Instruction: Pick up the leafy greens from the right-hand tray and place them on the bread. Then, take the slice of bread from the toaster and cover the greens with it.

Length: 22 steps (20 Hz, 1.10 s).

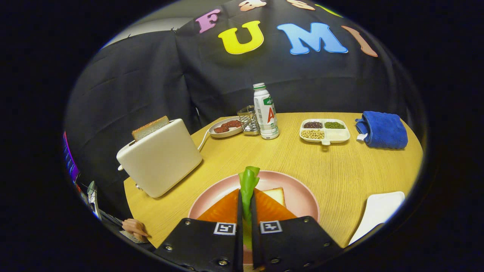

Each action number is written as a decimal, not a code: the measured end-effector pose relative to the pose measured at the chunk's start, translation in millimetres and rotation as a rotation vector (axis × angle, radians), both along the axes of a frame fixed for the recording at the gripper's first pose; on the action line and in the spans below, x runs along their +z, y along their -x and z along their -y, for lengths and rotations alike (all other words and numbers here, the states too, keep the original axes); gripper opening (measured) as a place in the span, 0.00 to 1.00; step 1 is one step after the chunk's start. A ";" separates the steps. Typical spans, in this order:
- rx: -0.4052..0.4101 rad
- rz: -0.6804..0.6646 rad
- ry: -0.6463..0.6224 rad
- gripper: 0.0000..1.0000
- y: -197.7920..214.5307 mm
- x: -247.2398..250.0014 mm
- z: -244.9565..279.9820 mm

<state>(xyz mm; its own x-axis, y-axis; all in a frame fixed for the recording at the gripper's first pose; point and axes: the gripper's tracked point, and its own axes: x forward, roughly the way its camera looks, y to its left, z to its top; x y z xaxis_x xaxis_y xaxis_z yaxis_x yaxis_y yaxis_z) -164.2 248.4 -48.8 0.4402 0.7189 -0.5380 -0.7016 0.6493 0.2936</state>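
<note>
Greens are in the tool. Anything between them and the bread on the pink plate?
Nothing visible. The tool is shut on the leafy greens, held right above the pink plate, where the bread lies just beyond the fingers. The toaster stands off to the side, clear of the path.

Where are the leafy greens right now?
In the gripper view, the leafy greens are pinched between the gripper's closed fingers, held above the pink plate and its bread.

The toaster [160, 158] stands left of the plate [302, 196], the bottle [266, 111] and divided dish [324, 131] beyond.
</note>
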 end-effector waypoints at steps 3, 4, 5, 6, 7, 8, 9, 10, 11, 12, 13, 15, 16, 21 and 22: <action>-0.040 0.083 0.035 0.83 -13.1 4.4 7.6; -0.055 0.124 0.045 0.99 -20.0 5.6 8.5; -0.064 0.162 0.050 1.00 -25.3 7.6 9.5; -0.071 0.198 0.051 1.00 -31.0 11.9 9.2; -0.082 0.229 0.049 1.00 -35.2 14.3 8.1; -0.083 0.258 0.044 0.99 -37.7 18.2 4.5; -0.079 0.288 0.043 0.99 -40.4 20.6 1.7; -0.074 0.321 0.038 1.00 -43.9 25.3 -1.8; -0.069 0.350 0.023 0.99 -45.4 30.1 -6.2; -0.058 0.371 -0.001 0.99 -45.1 36.4 -13.0; -0.050 0.386 -0.029 0.99 -43.6 42.3 -20.7; -0.034 0.394 -0.096 0.99 -37.3 51.8 -37.2; -0.028 0.395 -0.130 0.99 -33.9 57.4 -45.6; 0.014 0.396 -0.253 0.99 -15.3 77.4 -79.8; 0.023 0.397 -0.274 0.99 -11.8 79.8 -87.2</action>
